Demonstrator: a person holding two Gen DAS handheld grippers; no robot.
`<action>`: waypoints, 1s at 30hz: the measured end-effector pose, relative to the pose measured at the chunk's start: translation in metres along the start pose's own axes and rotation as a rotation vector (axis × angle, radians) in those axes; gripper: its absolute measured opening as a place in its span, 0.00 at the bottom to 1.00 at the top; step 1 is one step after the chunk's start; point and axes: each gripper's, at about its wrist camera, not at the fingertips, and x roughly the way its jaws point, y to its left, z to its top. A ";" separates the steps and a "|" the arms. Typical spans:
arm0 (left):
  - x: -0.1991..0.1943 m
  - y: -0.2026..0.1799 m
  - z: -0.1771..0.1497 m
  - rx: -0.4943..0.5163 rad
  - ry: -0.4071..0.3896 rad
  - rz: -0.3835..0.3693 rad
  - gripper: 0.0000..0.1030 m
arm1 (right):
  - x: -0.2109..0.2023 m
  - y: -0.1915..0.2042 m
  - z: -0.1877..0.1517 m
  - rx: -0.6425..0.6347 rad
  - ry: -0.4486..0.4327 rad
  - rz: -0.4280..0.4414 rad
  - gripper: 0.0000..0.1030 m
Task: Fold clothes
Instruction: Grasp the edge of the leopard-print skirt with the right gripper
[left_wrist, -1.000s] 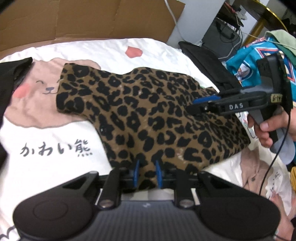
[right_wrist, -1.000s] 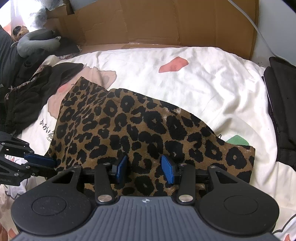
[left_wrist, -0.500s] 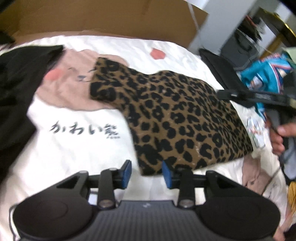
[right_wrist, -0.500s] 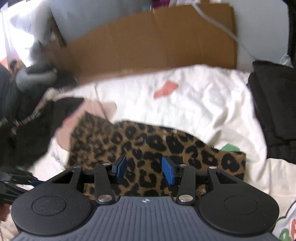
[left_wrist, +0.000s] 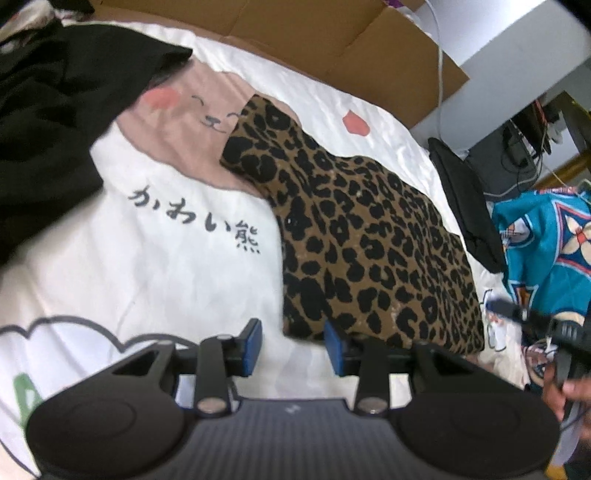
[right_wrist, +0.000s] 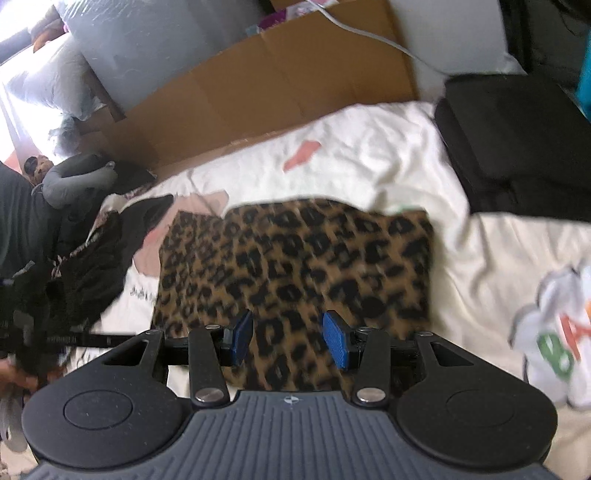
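A leopard-print garment (left_wrist: 369, 236) lies folded into a flat oblong on the white bear-print bedsheet (left_wrist: 166, 266). My left gripper (left_wrist: 293, 349) is open just short of the garment's near corner, and its blue pads (left_wrist: 253, 347) touch no cloth. In the right wrist view the same garment (right_wrist: 295, 258) is blurred by motion. My right gripper (right_wrist: 290, 343) hovers open over its near edge with nothing pinched. The right gripper (left_wrist: 517, 314) also shows blurred at the left wrist view's right edge, held by a hand (left_wrist: 565, 391).
A heap of black clothes (left_wrist: 44, 129) covers the sheet's left side. A black folded item (right_wrist: 517, 147) lies at the right end of the bed. Brown cardboard (right_wrist: 277, 85) stands along the far side. A teal patterned cloth (left_wrist: 546, 240) lies beyond the right edge.
My left gripper has let go of the garment's near edge, opened and drawn back to the left. My right gripper has pulled back and risen off the garment. Both views have rolled.
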 end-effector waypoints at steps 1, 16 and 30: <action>0.002 0.000 0.000 -0.004 0.003 -0.001 0.39 | -0.004 -0.004 -0.006 0.012 0.005 -0.001 0.48; 0.023 0.007 0.011 -0.049 0.026 -0.053 0.40 | -0.001 -0.065 -0.058 0.358 0.099 0.050 0.48; 0.022 0.010 0.009 -0.036 0.045 -0.114 0.40 | 0.005 -0.102 -0.071 0.664 0.040 0.140 0.30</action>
